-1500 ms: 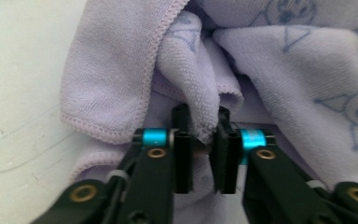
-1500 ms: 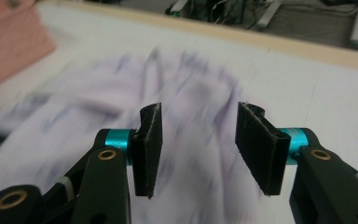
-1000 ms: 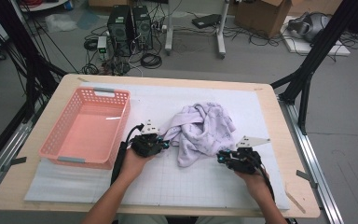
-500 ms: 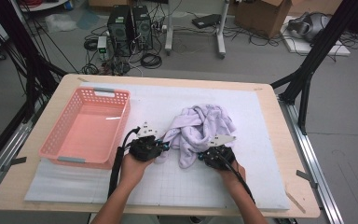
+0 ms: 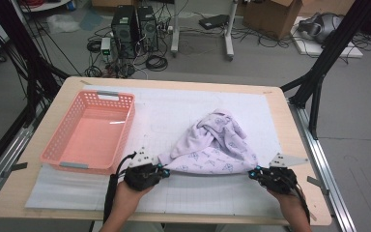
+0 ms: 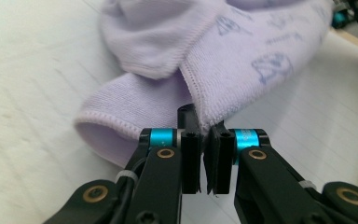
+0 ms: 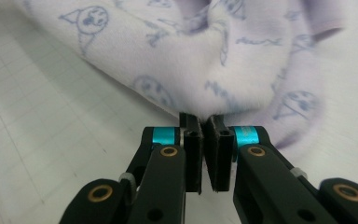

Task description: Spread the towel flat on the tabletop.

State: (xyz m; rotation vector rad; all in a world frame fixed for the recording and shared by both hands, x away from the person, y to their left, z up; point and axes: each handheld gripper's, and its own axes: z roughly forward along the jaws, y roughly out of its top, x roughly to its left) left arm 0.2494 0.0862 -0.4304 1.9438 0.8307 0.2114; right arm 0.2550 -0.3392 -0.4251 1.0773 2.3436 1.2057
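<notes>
While tongs stretch the towel (image 5: 211, 145), a pink basket (image 5: 89, 133) sits left.

The towel (image 5: 212, 145) is pale lilac with blue cartoon prints, the basket (image 5: 89, 133) salmon pink, the worktop (image 5: 275, 104) light wood.

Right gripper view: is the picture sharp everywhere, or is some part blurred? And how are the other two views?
Right gripper view: jaws crisp, the lavender printed cloth smeared toward the right edge. Left gripper view: jaws and the cloth hem sharp, the far cloth and table edge soft. High view: evenly lit, slightly grainy, with a small glare streak on the floor of the pink basket.
</notes>
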